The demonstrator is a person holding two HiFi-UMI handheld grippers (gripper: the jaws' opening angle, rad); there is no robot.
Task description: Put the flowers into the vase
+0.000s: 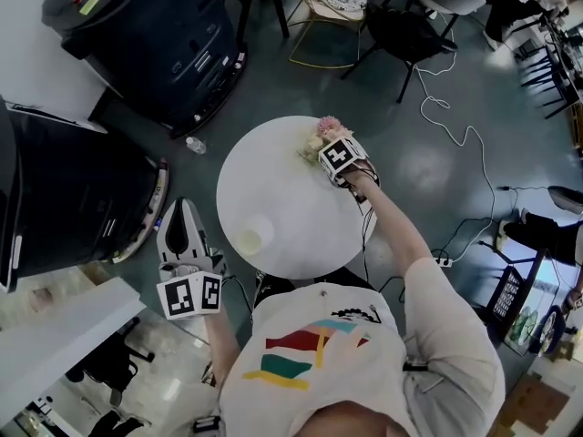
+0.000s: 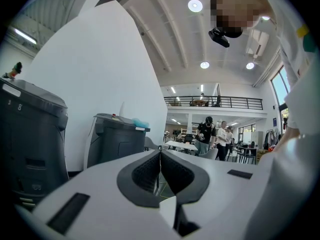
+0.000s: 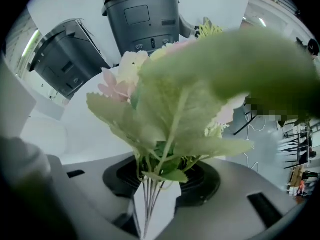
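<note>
A bunch of artificial flowers (image 1: 321, 136), pale pink and cream with green leaves, lies at the far right edge of the round white table (image 1: 282, 189). My right gripper (image 1: 328, 153) points straight down onto it. In the right gripper view the thin stems and leaves (image 3: 155, 169) are pinched between the black pads of the right gripper (image 3: 160, 179). A pale, round vase (image 1: 252, 238) stands near the table's front left edge. My left gripper (image 1: 182, 212) is held level off the table's left side, and in its own view the left gripper (image 2: 160, 156) has its pads together with nothing in them.
Large dark bins (image 1: 155, 35) stand on the floor at the left and back left. A small bottle (image 1: 195, 145) lies on the floor by them. Chairs (image 1: 401, 25) stand behind the table. A white cable (image 1: 446, 121) snakes over the floor at the right.
</note>
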